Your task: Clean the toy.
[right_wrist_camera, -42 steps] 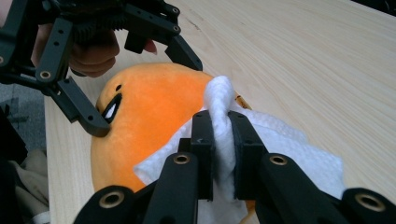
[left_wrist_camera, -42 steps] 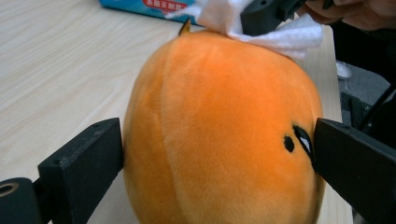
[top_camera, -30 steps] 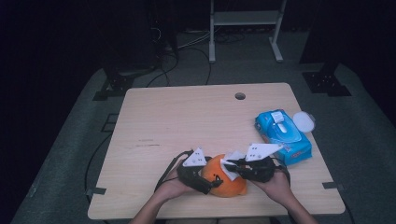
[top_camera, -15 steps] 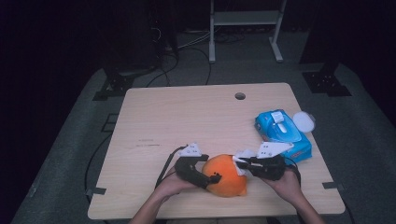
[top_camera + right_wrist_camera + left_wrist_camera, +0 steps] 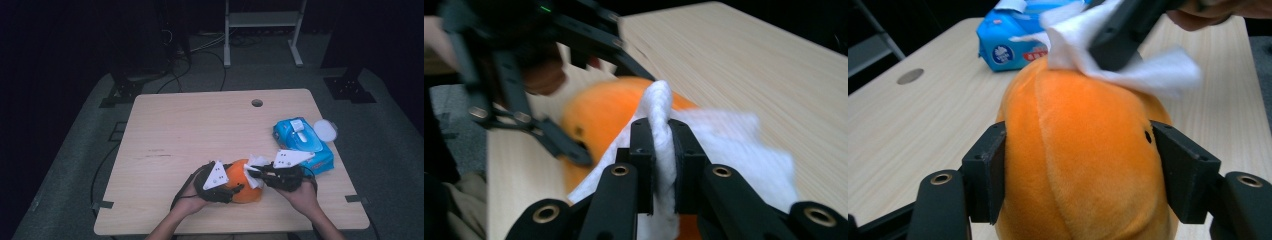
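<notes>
left gripper (image 5: 235, 187): jaws have just been closing on the orange plush (image 5: 243, 185); in the left gripper view both pads sit against its flanks, plush (image 5: 1083, 165) squarely between them. we read that as a fresh clamp.
earlier vs now: half a second back the left jaws stood wide beside the plush; now they pinch it. we re-gripped, not released.
right gripper (image 5: 253, 174): clenched on a white wipe (image 5: 257, 167). right gripper view shows the wipe (image 5: 664, 112) pinched as a fold between the two pads, the rest spilling out over the plush.
contact: wipe (image 5: 1148, 70) lies on top of the plush, right jaws pressing down on it from above.
plush location: on the table (image 5: 200, 125), near the front edge, about mid-width, between our two hands.
wipes pack (image 5: 302, 142): blue, toward the right edge, well apart from the plush; white lid (image 5: 326, 130) just beside it at its far side.
step in hand: we judge it as wiping the plush clean, left holding, right rubbing.
meaning: with the plush pinned again, the next stroke should not shove it around.
risk: soft body may squash or roll under the pads if we press hard.
</notes>
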Motion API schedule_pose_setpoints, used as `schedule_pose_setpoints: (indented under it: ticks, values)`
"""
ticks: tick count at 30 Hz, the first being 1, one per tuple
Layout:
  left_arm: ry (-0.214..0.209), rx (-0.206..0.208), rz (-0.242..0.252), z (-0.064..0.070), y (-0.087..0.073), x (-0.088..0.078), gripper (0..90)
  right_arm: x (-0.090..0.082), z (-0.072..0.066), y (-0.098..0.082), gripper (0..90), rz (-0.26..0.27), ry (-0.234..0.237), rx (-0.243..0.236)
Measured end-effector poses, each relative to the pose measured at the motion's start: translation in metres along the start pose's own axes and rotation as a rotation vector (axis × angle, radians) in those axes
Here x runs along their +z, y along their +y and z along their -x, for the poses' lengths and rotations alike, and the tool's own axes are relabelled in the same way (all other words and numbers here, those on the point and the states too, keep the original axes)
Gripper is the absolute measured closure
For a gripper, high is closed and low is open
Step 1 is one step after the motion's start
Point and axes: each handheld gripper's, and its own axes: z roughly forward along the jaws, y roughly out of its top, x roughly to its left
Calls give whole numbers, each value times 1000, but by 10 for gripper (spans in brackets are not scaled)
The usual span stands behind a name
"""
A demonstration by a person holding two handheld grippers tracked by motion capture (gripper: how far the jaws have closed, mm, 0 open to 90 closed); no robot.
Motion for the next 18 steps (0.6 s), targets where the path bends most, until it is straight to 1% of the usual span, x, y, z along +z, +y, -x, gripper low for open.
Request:
schedule_pose_setpoints:
  ticks: [1,2,4,5,6,7,8,9,10,11,12,13,14,15,16,17,18]
  values:
    - [-11,-18,6,-1,-1,0,292,-1,3,-4,814,-9,-22,6]
    - [-14,-23,10,-2,-2,0,288,-2,6,-7,814,-17,-45,2]
    - [-11,-18,12,-1,0,2,285,-5,8,-8,814,-9,-40,34]
    - [-10,-14,8,1,1,3,282,-5,5,-5,814,-8,-43,24]
    - [-14,1,5,3,4,4,281,-2,-6,4,814,24,-2,8]
    - [-17,14,2,4,6,4,281,-2,-6,4,814,24,-2,8]
    - [-19,37,-3,7,7,5,273,1,-15,11,813,32,12,-34]
    - [-19,37,-3,7,7,5,261,1,-15,11,813,32,12,-34]
    - [-27,30,-1,6,5,4,237,4,-18,13,814,17,16,-56]
    - [-27,30,-1,6,5,4,186,4,-18,13,814,17,16,-56]
    - [-47,-17,7,2,3,4,186,5,-15,11,816,13,19,-50]
    - [-65,-55,8,-2,2,4,104,5,-12,7,817,1,13,-42]
    - [-86,-113,16,-8,-1,4,64,5,-10,5,817,-7,1,-37]
    - [-77,-168,8,-14,-4,4,43,0,-1,-2,816,4,-11,6]
    - [-117,-213,18,-21,-10,5,86,-2,1,-3,816,7,-14,15]
    - [-118,-208,26,-22,-11,4,162,-4,2,-3,816,7,-24,19]
    - [-118,-208,26,-22,-11,4,182,-4,3,-3,816,9,-25,15]
